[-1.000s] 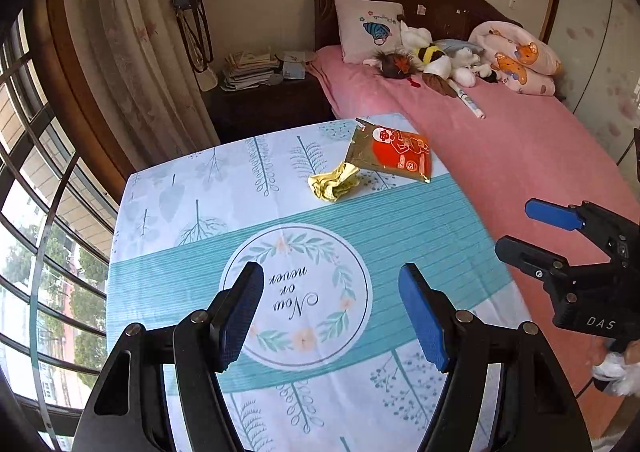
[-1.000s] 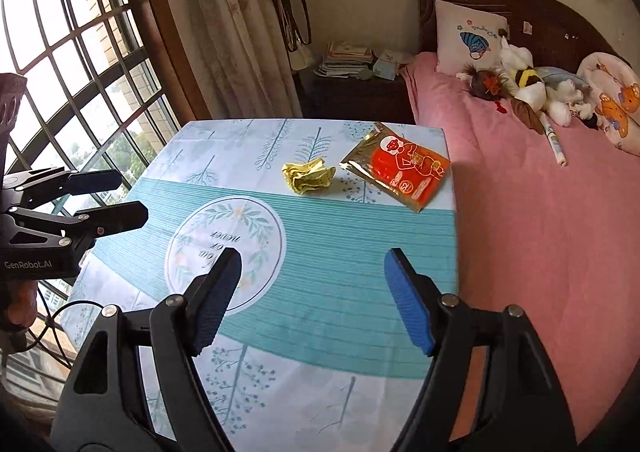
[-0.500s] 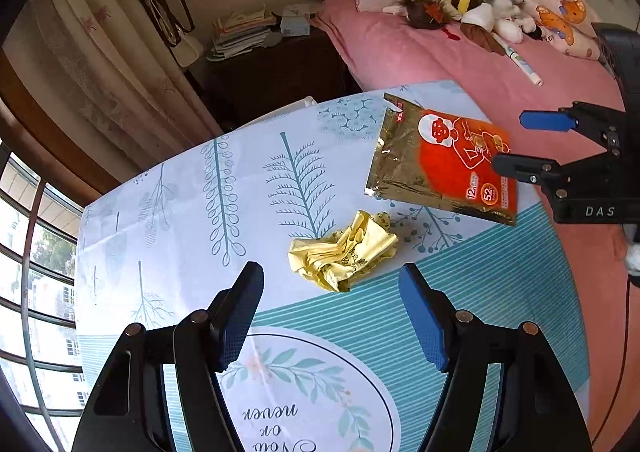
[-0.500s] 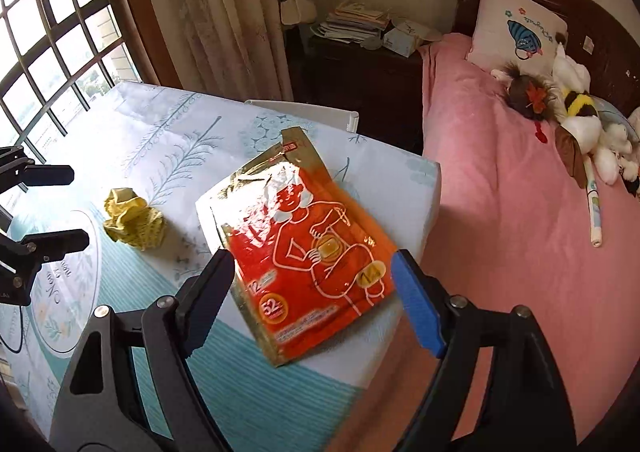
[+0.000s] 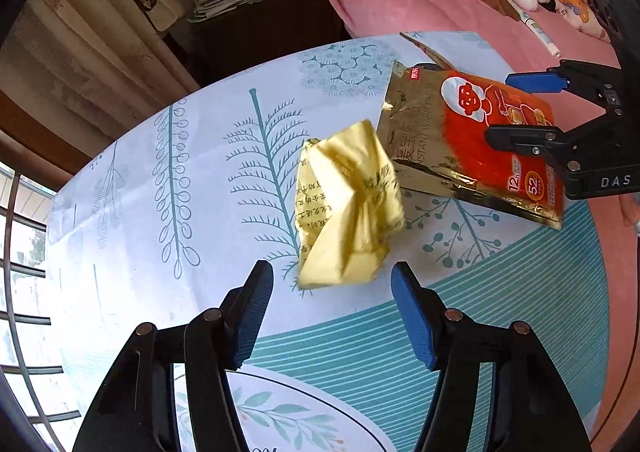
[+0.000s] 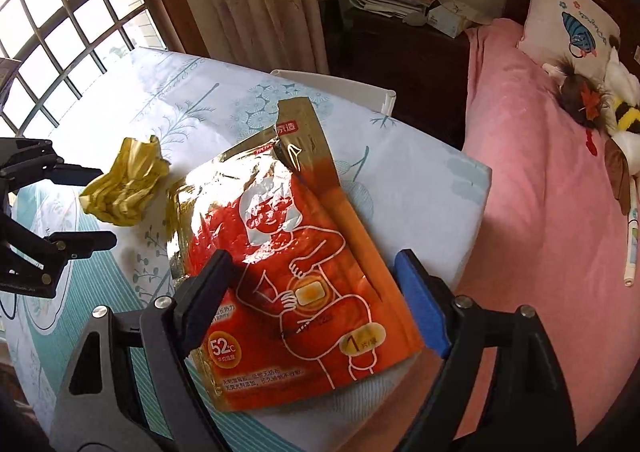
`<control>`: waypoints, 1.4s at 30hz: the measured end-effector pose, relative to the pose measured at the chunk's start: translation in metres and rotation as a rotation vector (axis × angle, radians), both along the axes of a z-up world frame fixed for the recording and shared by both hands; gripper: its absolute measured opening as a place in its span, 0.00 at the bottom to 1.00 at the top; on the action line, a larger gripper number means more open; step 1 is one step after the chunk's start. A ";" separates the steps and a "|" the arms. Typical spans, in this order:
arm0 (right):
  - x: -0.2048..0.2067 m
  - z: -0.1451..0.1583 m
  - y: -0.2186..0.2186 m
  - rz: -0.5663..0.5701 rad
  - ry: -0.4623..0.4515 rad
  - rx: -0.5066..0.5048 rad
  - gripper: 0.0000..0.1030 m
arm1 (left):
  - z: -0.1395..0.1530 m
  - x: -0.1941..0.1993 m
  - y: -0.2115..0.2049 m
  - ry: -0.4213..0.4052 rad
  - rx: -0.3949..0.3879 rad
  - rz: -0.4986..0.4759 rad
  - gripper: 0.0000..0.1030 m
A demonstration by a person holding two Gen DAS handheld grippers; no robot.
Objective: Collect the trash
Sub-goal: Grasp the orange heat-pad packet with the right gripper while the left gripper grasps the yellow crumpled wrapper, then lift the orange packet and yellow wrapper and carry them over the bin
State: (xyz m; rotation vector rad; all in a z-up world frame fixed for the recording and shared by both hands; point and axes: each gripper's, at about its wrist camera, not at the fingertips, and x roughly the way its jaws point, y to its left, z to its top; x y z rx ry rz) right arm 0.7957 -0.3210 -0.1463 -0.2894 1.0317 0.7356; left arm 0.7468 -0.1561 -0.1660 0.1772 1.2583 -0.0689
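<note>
Yellow wrapper (image 5: 348,208): thin crumpled paper w/ print, matt, creased. Red-gold pouch (image 6: 296,276) at tabletop's right edge: glossy foil/plastic, wrinkled, strong glare, torn top. Tablecloth (image 5: 192,156): smooth printed fabric, slight sheen. Left gripper (image 5: 332,316) & right gripper (image 6: 316,296): matt black plastic arms, metal rivets, textured blue pads (image 5: 412,316). Bedspread (image 6: 540,188): pink soft matt cloth. Nightstand (image 6: 400,52): dark wood.
</note>
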 end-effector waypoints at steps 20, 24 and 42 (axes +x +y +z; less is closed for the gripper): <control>-0.036 -0.014 0.039 0.147 -0.024 -0.090 0.75 | 0.009 0.038 0.030 0.087 -0.235 0.250 0.61; -0.043 -0.015 0.044 0.136 -0.036 -0.090 0.70 | -0.001 0.052 0.030 0.111 -0.246 0.288 0.61; -0.084 0.025 0.027 -0.050 0.038 0.064 0.07 | 0.028 0.005 0.017 0.022 -0.186 0.131 0.35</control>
